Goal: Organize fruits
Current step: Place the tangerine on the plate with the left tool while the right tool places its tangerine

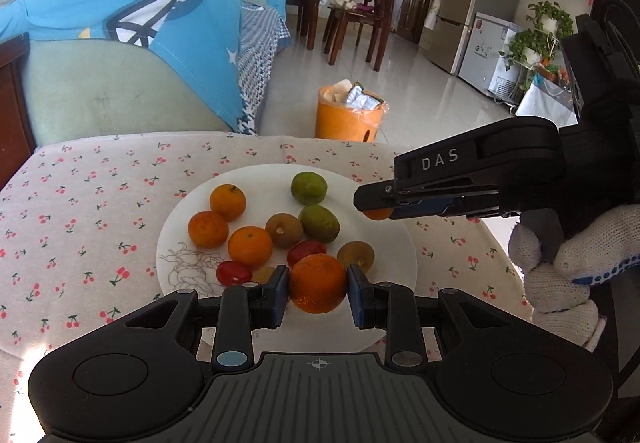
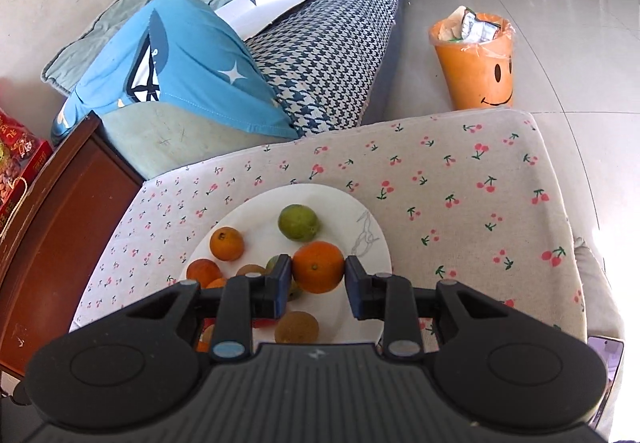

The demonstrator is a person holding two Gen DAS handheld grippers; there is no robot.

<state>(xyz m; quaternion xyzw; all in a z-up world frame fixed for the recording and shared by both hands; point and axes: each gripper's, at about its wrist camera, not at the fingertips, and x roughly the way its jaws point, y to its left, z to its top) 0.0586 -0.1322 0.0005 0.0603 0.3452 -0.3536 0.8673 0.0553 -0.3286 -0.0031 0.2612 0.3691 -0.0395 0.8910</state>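
A: Carrying two oranges: left gripper [image 1: 318,289] fingers clamp one orange [image 1: 318,283], right gripper [image 2: 318,273] fingers another [image 2: 318,266]; both above the plate [image 1: 248,179].
B: Round skins may slip; a drop scatters fruit toward six o'clock, off the bench [image 1: 100,183].

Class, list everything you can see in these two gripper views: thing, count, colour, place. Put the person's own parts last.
Plate: one, white, on the cherry-print cloth.
Oranges on plate: three, orange, plate's left part.
Green citrus: two, plate's far side.
Kiwis: at least two, brown, mid-plate.
Red fruits: two, near rim.
Bin: one, orange, on floor.
Sofa: one, checked.
Left gripper: fingers holding an orange.
Right gripper: fingers holding an orange.
Gloved hand: white.
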